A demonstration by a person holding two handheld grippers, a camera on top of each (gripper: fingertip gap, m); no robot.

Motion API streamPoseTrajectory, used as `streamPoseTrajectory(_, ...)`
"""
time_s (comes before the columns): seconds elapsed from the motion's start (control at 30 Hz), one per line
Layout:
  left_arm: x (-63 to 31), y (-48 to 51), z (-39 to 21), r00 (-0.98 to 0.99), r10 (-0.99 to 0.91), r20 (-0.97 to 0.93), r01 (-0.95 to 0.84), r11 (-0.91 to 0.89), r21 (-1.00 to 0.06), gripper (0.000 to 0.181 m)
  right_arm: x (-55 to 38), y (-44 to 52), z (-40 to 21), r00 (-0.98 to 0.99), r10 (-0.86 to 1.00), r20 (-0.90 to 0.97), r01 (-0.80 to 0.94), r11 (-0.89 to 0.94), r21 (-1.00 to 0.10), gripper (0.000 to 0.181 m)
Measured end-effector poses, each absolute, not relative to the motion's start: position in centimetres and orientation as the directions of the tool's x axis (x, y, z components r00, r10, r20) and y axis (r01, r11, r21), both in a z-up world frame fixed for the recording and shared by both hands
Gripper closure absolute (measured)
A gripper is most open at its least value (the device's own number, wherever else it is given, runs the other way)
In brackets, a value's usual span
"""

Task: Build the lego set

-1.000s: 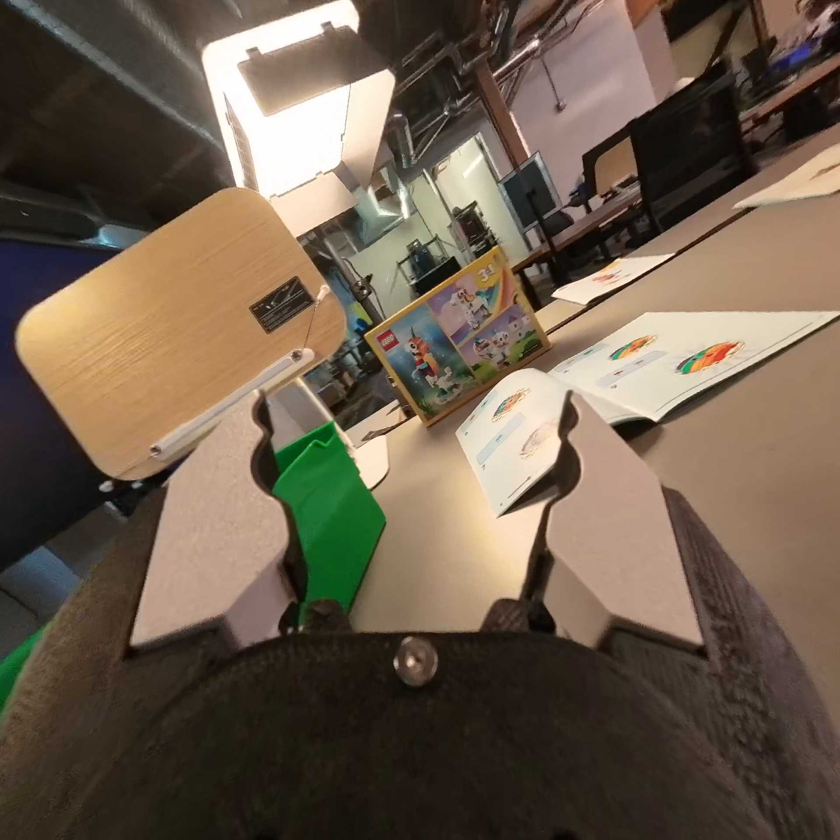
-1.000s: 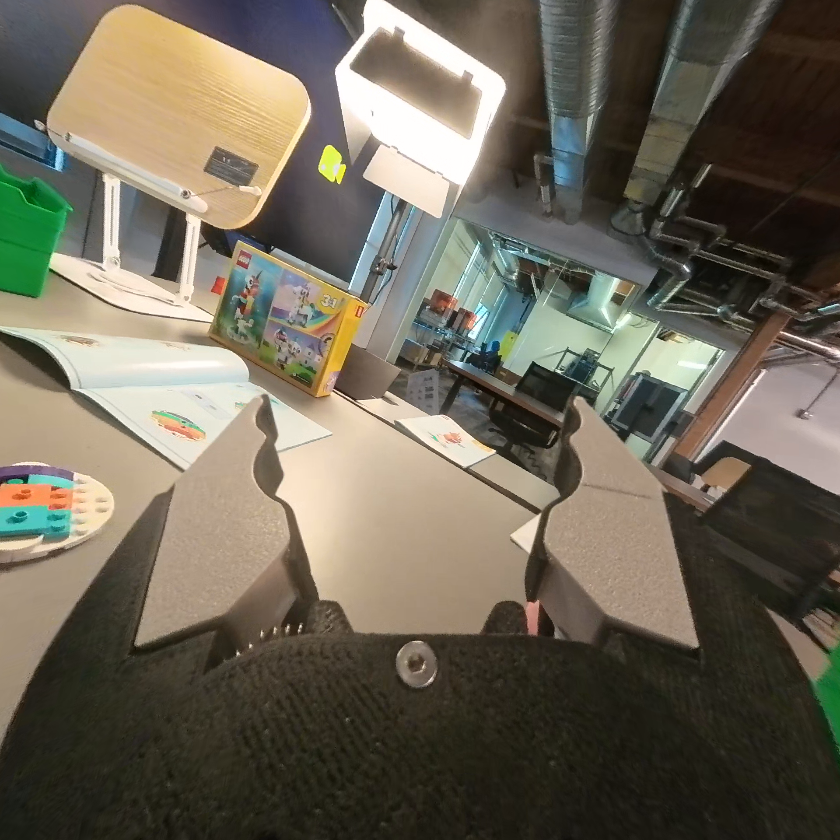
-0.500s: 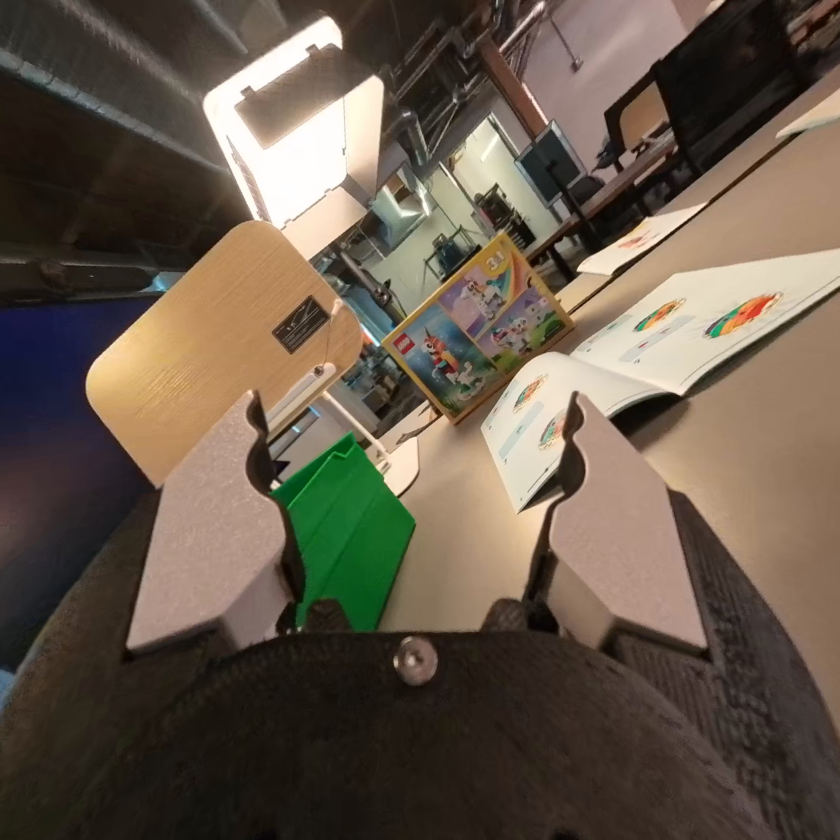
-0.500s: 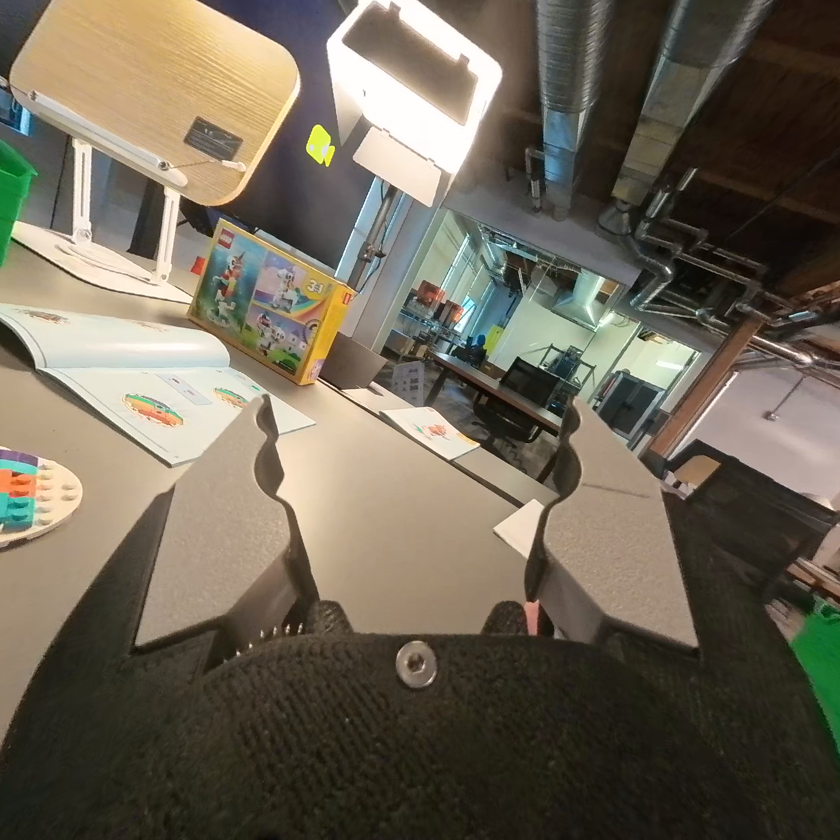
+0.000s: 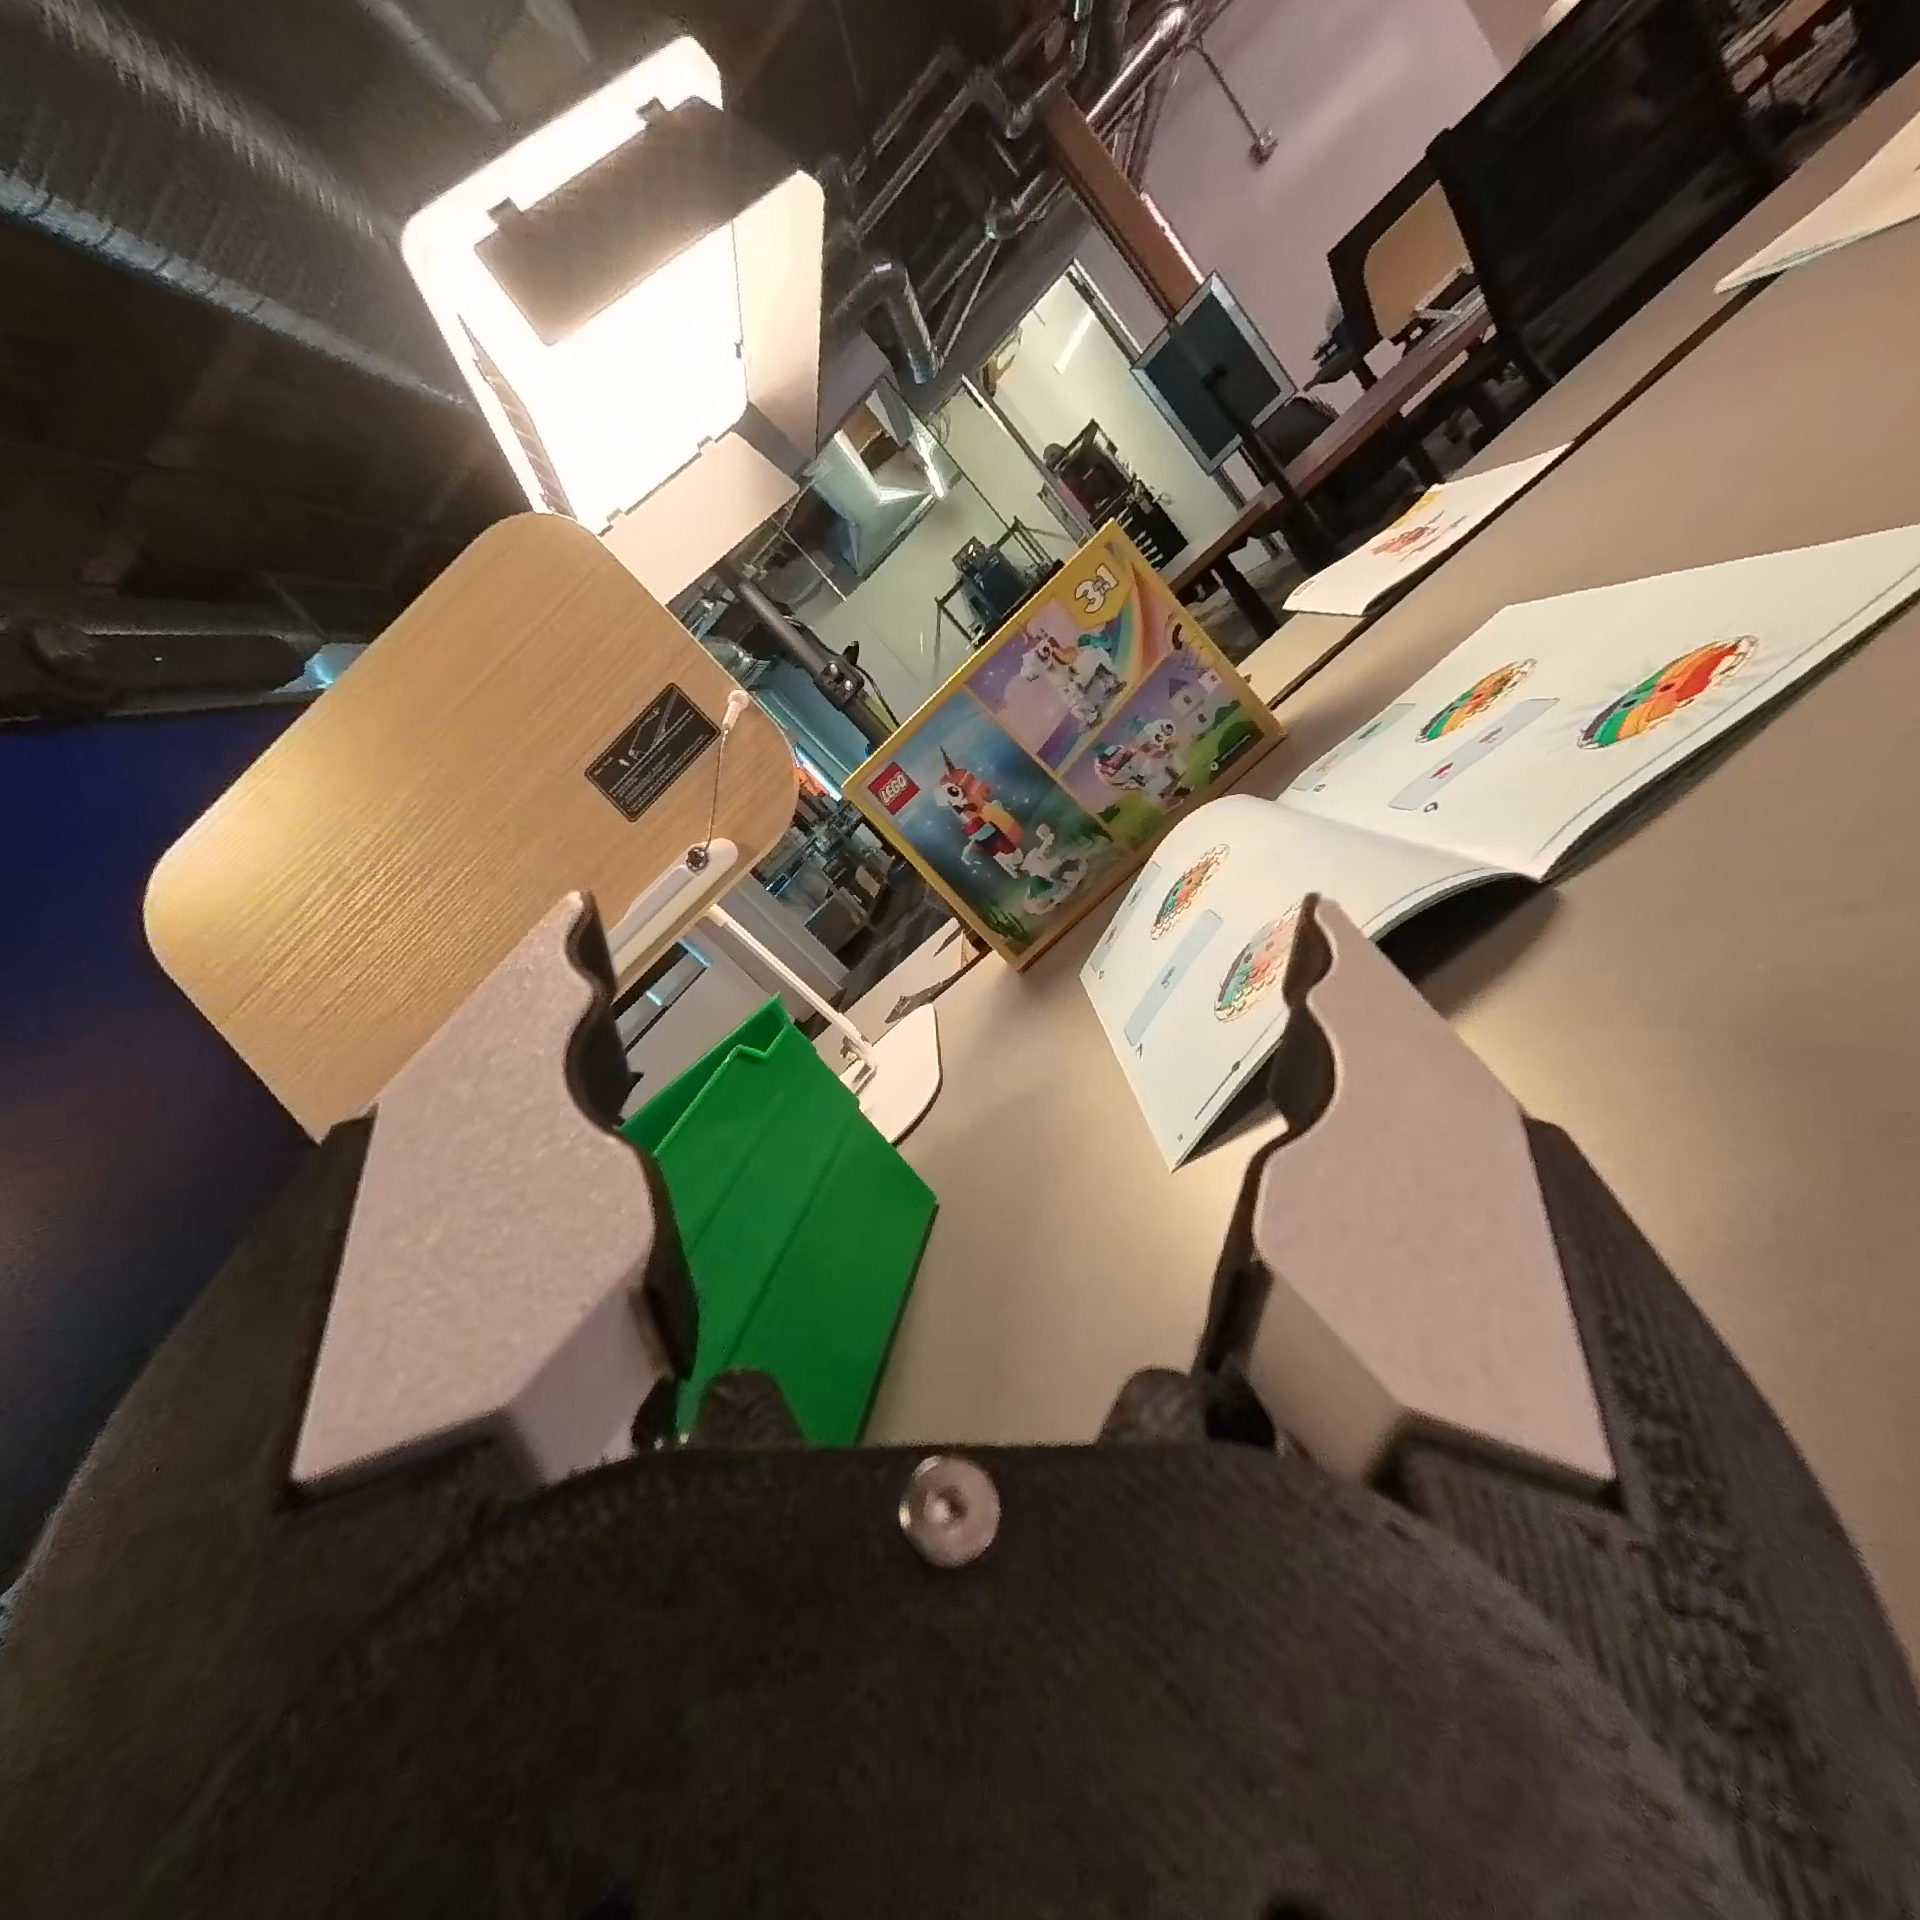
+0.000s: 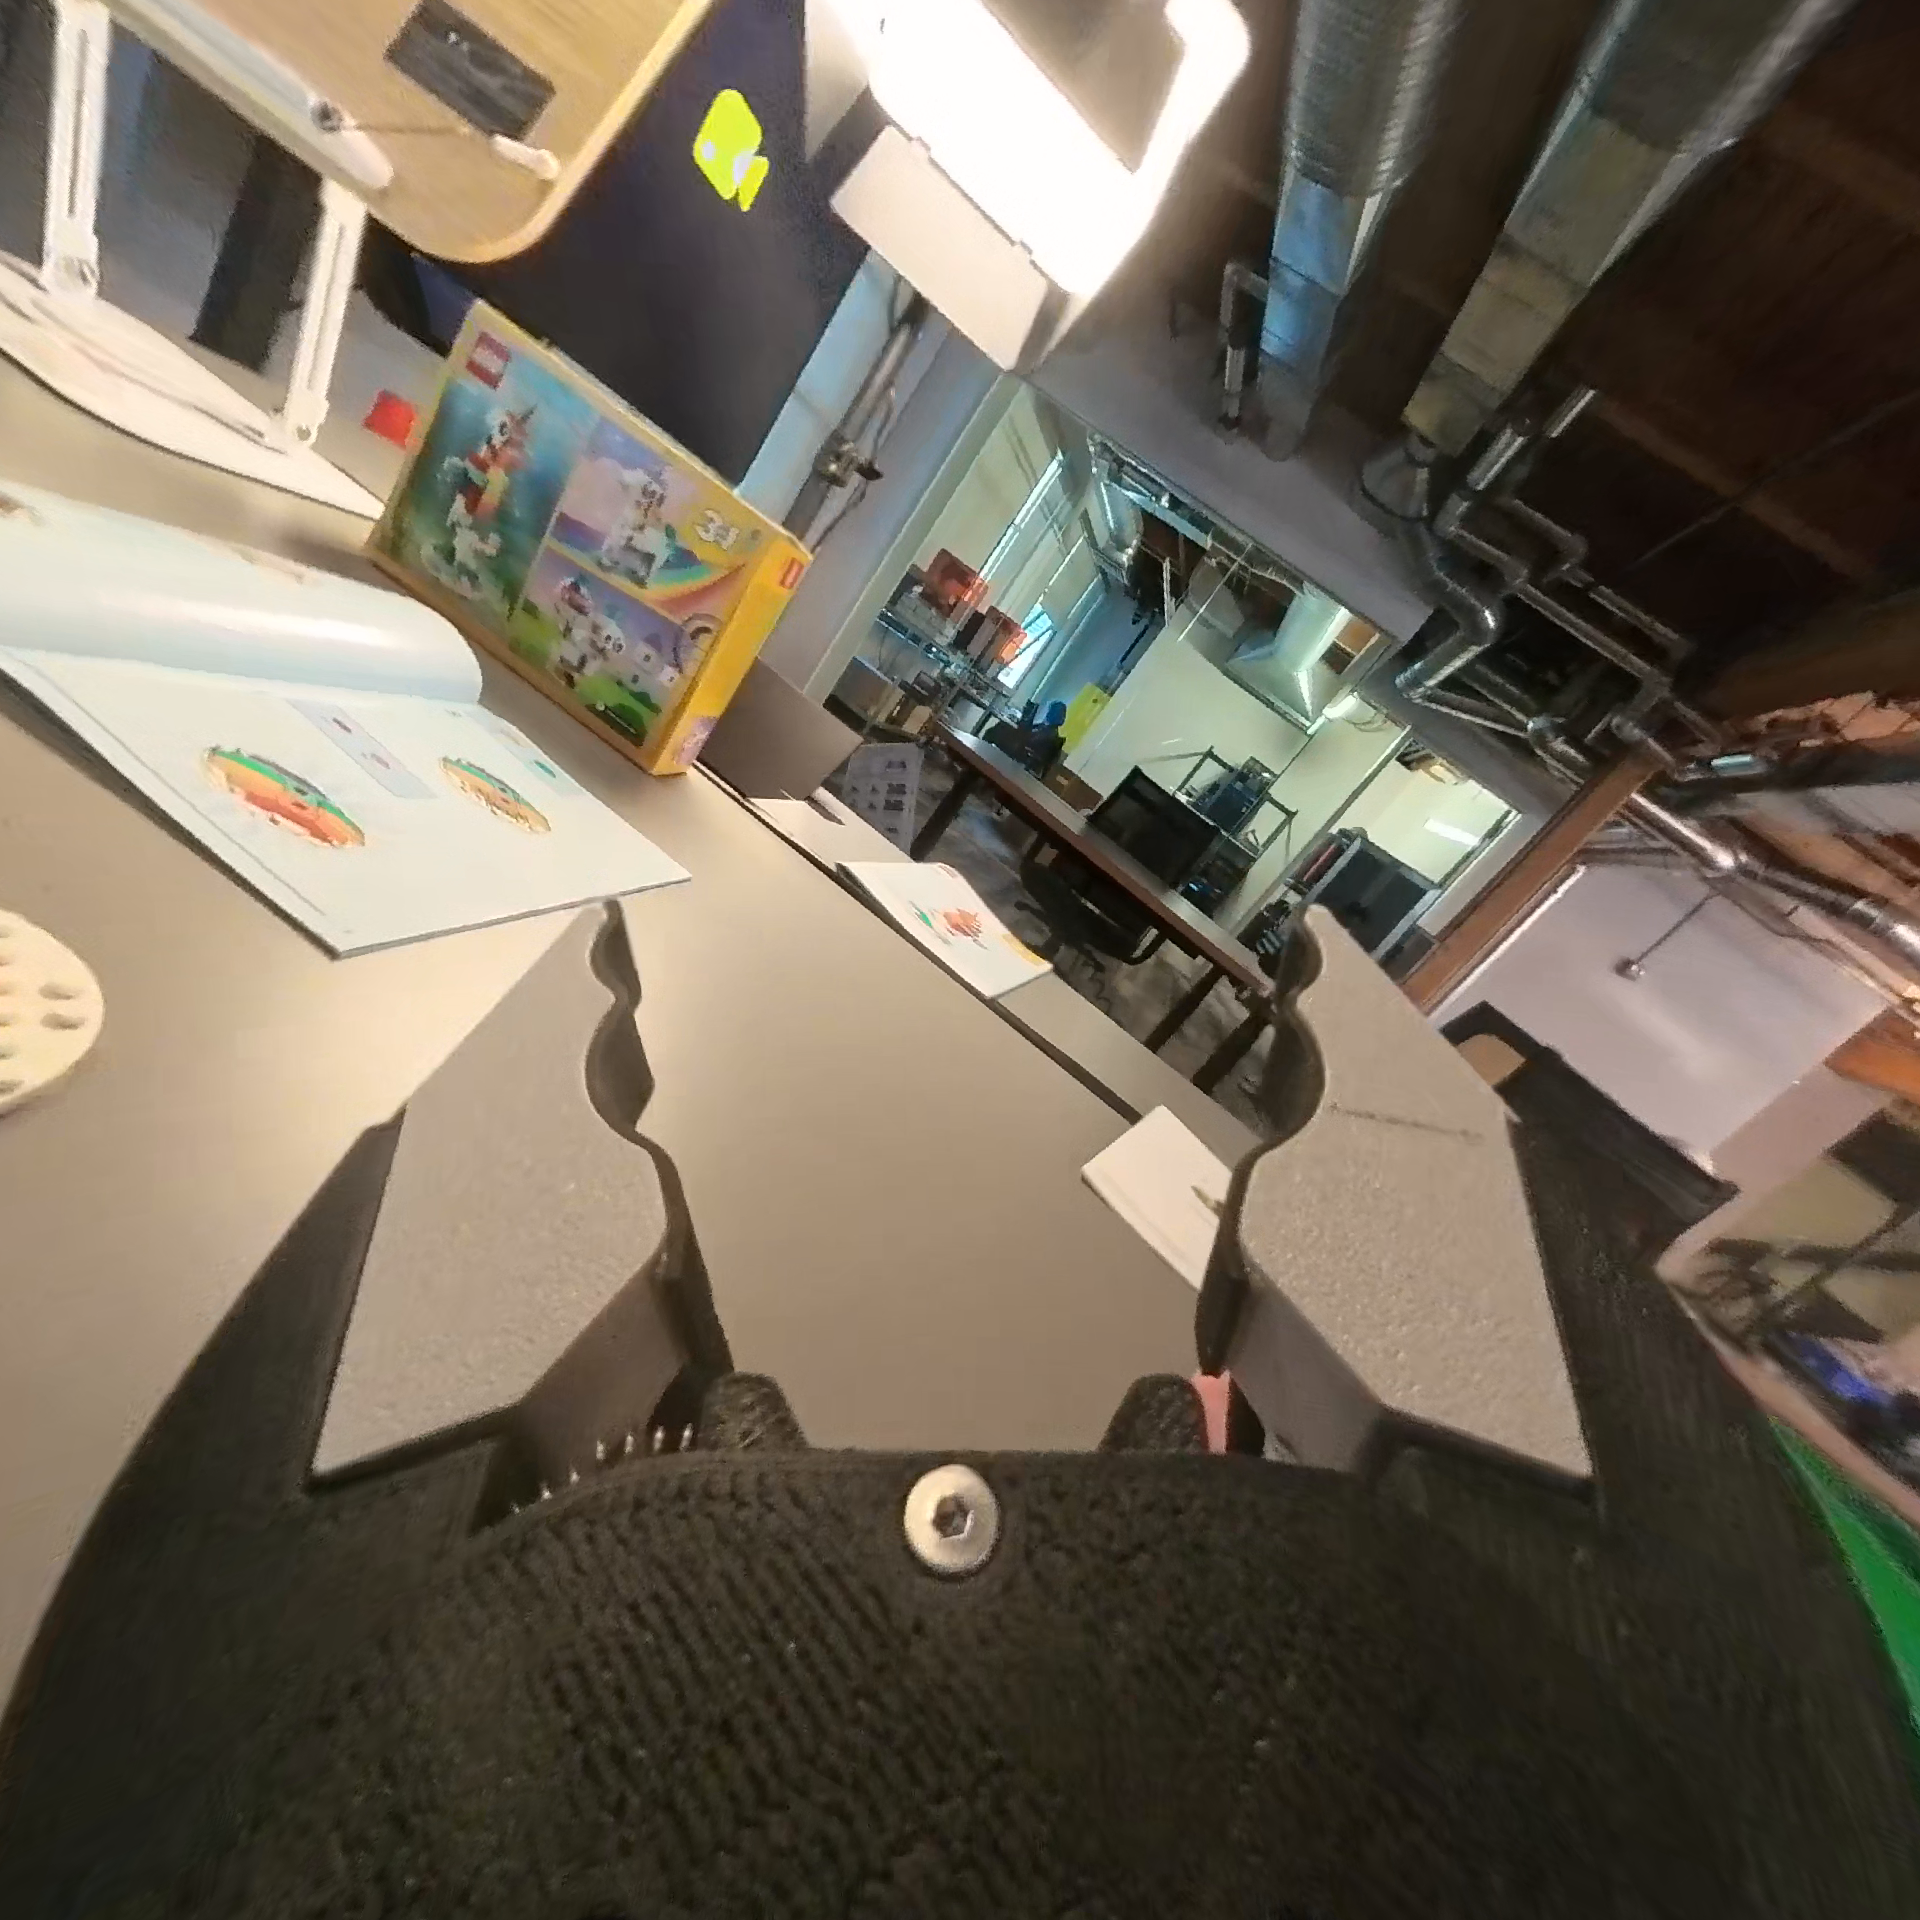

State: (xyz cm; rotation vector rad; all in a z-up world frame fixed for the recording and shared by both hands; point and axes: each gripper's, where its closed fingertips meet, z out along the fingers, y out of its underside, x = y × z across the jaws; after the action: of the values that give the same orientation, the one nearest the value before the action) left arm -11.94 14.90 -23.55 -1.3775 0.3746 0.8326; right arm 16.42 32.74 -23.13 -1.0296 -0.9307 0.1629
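My left gripper point(image 5: 940, 925) is open and empty, low over the grey table point(image 5: 1662, 1091). A green bin point(image 5: 790, 1195) stands just ahead of its left finger. An open instruction booklet point(image 5: 1507, 769) lies ahead to the right, with the yellow set box point(image 5: 1060, 769) behind it. My right gripper point(image 6: 961, 930) is open and empty above the bare table point(image 6: 883, 1091). The round white studded plate point(image 6: 31, 997) shows only at the far left edge of the right wrist view. The booklet point(image 6: 312, 748) and the box point(image 6: 592, 561) lie to its left.
A wooden book stand point(image 5: 436, 810) on a white base stands behind the green bin, with a bright light panel point(image 5: 623, 312) above. A second booklet point(image 6: 956, 925) and a white sheet point(image 6: 1164, 1184) lie ahead of the right gripper. A clear container with a green base point(image 6: 1808, 1382) is at its right. The round white studded plate point(image 6: 31, 997) lies some 10 centimeters from my right tips, 20 centimeters from my left tips.
The left gripper has tilted and shifted, so the green bin and stand sit more to the middle. The right gripper has swung right; the studded plate has slid almost out of view.
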Motion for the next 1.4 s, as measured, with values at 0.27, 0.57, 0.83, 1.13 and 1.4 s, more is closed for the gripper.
streamPoseTrajectory(0.27,-11.4,14.8,-23.4,0.668,0.286,-0.686,-0.716,-0.003,-0.698,0.056,14.4,30.4,-23.2,0.487,0.394,0.779,0.407,0.687,-0.602,0.066)
streamPoseTrajectory(0.57,-12.8,14.0,-22.1,0.743,0.329,-0.583,-0.632,0.059,-0.772,0.055,14.1,30.7,-22.9,0.441,0.345,0.829,0.437,0.724,-0.534,0.067)
streamPoseTrajectory(0.83,-12.2,14.3,-22.5,0.723,0.308,-0.618,-0.660,0.043,-0.750,0.056,14.5,30.1,-21.4,0.479,0.349,0.806,0.387,0.740,-0.550,0.068)
streamPoseTrajectory(1.13,-12.1,14.5,-23.1,0.714,0.282,-0.641,-0.674,0.026,-0.738,0.056,17.7,24.0,-15.9,0.622,0.276,0.732,0.275,0.799,-0.535,0.075)
streamPoseTrajectory(1.4,-12.5,14.1,-22.5,0.753,0.289,-0.591,-0.632,0.065,-0.773,0.057,35.5,8.5,-21.7,0.811,0.452,0.371,0.093,0.526,-0.845,0.063)
